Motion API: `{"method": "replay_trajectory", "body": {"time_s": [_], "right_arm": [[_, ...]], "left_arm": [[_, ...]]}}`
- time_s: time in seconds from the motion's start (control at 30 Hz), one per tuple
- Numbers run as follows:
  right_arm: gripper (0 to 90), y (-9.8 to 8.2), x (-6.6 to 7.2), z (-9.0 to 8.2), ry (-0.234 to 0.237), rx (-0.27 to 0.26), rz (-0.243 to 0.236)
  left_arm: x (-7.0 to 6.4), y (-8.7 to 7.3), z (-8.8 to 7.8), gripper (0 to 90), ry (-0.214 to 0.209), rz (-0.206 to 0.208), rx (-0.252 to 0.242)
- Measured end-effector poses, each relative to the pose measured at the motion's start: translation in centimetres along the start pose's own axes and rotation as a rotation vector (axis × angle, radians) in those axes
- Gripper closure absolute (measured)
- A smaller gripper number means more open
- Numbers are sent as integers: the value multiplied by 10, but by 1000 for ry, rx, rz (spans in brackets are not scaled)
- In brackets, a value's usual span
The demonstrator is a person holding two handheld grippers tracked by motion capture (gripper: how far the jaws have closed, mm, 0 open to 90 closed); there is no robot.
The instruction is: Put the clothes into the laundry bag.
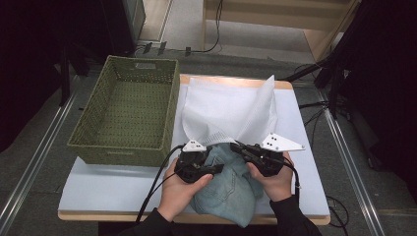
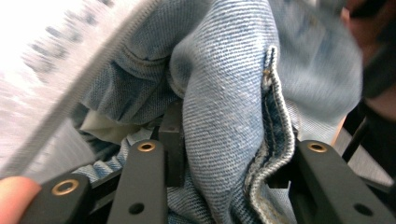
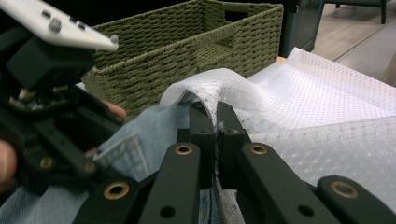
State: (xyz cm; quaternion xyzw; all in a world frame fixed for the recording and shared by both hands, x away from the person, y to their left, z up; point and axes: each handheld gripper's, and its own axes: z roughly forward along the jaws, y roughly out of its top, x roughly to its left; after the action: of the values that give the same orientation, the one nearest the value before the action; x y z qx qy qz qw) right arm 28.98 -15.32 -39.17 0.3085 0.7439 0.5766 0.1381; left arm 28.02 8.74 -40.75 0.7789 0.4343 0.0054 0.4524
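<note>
A pair of light blue denim jeans [image 1: 231,191] lies bunched at the table's front edge, its top reaching into the mouth of a white mesh bag [image 1: 221,105]. My left gripper [image 1: 216,168] points right and is shut on a thick fold of the denim [image 2: 224,93], which fills the space between its jaws [image 2: 229,158]. My right gripper [image 1: 235,146] points left and is shut on the bag's rim [image 3: 205,88], the mesh pinched between its pads [image 3: 217,123] and lifted into a small hump. The left gripper [image 3: 56,126] is close beside it, over the jeans [image 3: 144,130].
A green woven basket [image 1: 169,105] stands empty at the table's left, right against the bag [image 3: 299,93]. The white tabletop [image 1: 98,187] is bare in front of the basket. Dark stands and cables ring the table on the floor.
</note>
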Motion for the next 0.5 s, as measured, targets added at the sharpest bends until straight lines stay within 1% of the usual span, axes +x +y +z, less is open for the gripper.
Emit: {"method": "replay_trajectory", "body": {"time_s": [0.03, 0.1, 0.17, 0.2, 0.23, 0.27, 0.3, 0.33, 0.37, 0.4, 0.43, 0.5], "right_arm": [[889, 0, 1, -1, -2, -4, 0], [890, 1, 2, -2, -1, -7, -3], [889, 2, 2, -3, -2, -5, -10], [890, 2, 2, -3, -2, -5, -9], [890, 1, 1, -3, 0, -4, -10], [889, 1, 1, -3, -4, 3, -12], [890, 0, 0, -2, -11, 12, -13], [889, -1, -1, -1, -12, 23, -13], [889, -3, -3, 0, -10, 29, -4], [890, -5, -5, 0, -12, 34, 3], [889, -6, -6, 0, -17, 39, 7], [889, -8, -9, -1, -23, 49, 13]], "left_arm": [[2, 2, -2, 638, -16, -28, -20], [4, 4, -7, 678, -25, -61, -72], [6, 6, -9, 706, -16, -74, -111], [7, 6, -9, 716, -7, -73, -124], [8, 5, -7, 719, 15, -64, -129], [9, 3, -2, 719, 37, -52, -118], [12, 1, 4, 713, 39, -45, -83], [15, -1, 10, 690, 30, -41, -38], [16, -4, 15, 651, 26, -28, -16], [17, -6, 16, 597, 29, -14, -13], [16, -9, 14, 534, 27, 5, -22], [13, -9, 9, 384, 26, 19, -27]]}}
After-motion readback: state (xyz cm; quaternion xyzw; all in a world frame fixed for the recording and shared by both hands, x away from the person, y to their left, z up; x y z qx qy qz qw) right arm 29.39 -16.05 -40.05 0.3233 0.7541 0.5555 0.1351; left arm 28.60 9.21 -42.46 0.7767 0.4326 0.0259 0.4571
